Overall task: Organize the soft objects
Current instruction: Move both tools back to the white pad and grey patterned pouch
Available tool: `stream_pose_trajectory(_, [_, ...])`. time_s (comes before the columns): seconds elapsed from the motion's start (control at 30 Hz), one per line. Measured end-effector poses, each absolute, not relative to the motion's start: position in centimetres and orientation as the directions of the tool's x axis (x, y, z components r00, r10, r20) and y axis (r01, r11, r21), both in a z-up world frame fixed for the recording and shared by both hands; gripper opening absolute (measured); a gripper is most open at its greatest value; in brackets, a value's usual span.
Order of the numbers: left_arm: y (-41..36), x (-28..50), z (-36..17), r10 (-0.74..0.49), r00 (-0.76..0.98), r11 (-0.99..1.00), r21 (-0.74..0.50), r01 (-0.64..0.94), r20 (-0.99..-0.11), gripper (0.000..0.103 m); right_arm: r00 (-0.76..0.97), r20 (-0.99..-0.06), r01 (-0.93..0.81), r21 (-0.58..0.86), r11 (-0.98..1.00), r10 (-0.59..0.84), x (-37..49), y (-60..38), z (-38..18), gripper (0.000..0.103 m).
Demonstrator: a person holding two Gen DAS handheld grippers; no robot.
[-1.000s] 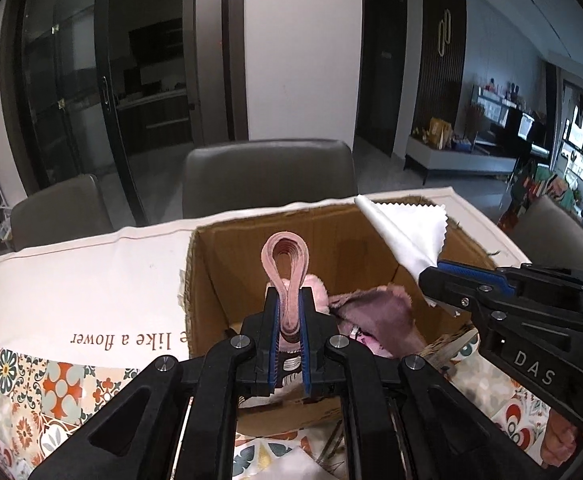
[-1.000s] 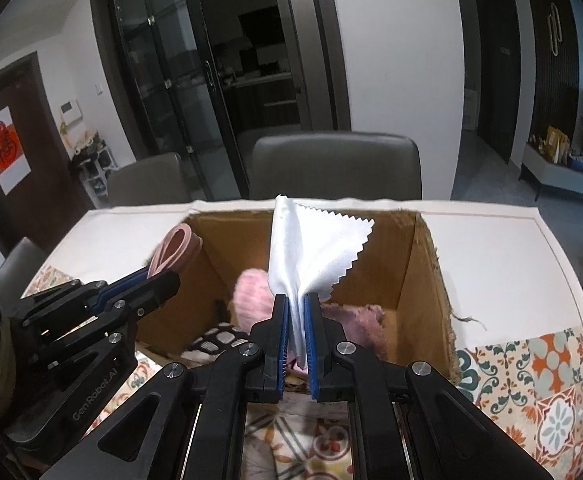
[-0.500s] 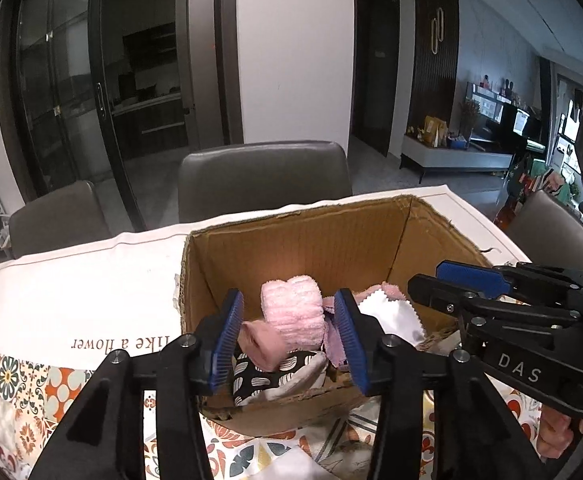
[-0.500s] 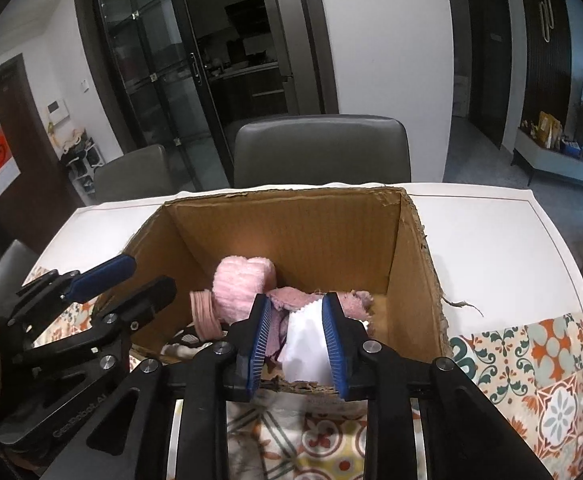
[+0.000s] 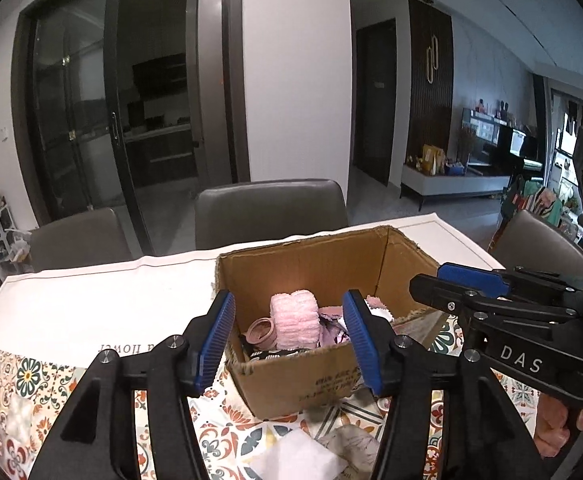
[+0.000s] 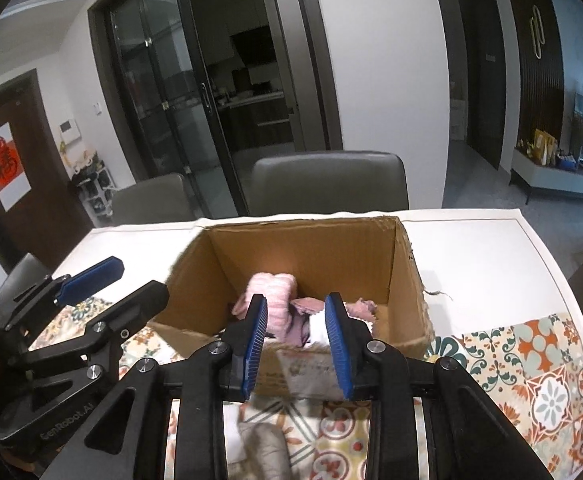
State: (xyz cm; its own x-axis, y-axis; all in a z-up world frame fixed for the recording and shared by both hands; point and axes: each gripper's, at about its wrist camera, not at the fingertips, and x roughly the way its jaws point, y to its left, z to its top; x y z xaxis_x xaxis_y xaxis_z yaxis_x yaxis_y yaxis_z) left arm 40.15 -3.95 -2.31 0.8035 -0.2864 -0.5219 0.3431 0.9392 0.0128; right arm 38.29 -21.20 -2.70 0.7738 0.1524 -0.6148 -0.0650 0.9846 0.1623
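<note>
1. Left wrist view: left gripper [image 5: 289, 340] has just been opening; its blue-padded fingers [image 5: 215, 338] stand released, nothing between them. Ahead sits the open brown cardboard box [image 5: 311, 376] on the patterned-cloth table [image 5: 23, 376], holding a fluffy pink rolled towel [image 5: 293, 320], a pink looped band [image 5: 261, 330] and a white zigzag-edged cloth [image 5: 379, 314].
2. Right wrist view: right gripper [image 6: 297, 338] is likewise released, having just parted, empty. The white cloth [image 6: 317, 326] lies inside the box [image 6: 405, 280] beside the pink towel [image 6: 271, 288].

Grey chairs [image 5: 269, 210] beyond patterned tablecloth [image 5: 23, 380]
</note>
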Motion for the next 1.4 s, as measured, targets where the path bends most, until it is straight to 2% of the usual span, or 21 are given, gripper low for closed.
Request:
stream_pose_trajectory(0.1, [-3.4,39.2,-2.0,-0.28,0.814,0.943,0.014,0.333,-0.508,0.056,0.783,-0.602,-0.073,0.165,0.983,0.16,37.3,-20.7,-2.2,0.037])
stream_pose_trajectory(0.3, [-2.4,37.6,-2.1,-0.264,0.825,0.948,0.024,0.318,-0.499,0.059,0.784,-0.594,-0.085,0.183,0.979,0.179,36.0,-20.1,-2.1,0.038])
stream_pose_trajectory(0.43, [-1.8,37.0,-2.9,-0.259,0.818,0.95,0.015,0.311,-0.514,0.059,0.778,-0.602,-0.076,0.195,0.978,0.181,35.4,-19.7,-2.6,0.043])
stream_pose_trajectory(1.4, [0.2,32.0,-12.7,-0.242,0.658,0.937,0.004,0.349,-0.713,0.061,0.554,-0.808,-0.041,0.213,0.976,0.2,31.7,-18.0,-13.0,0.043])
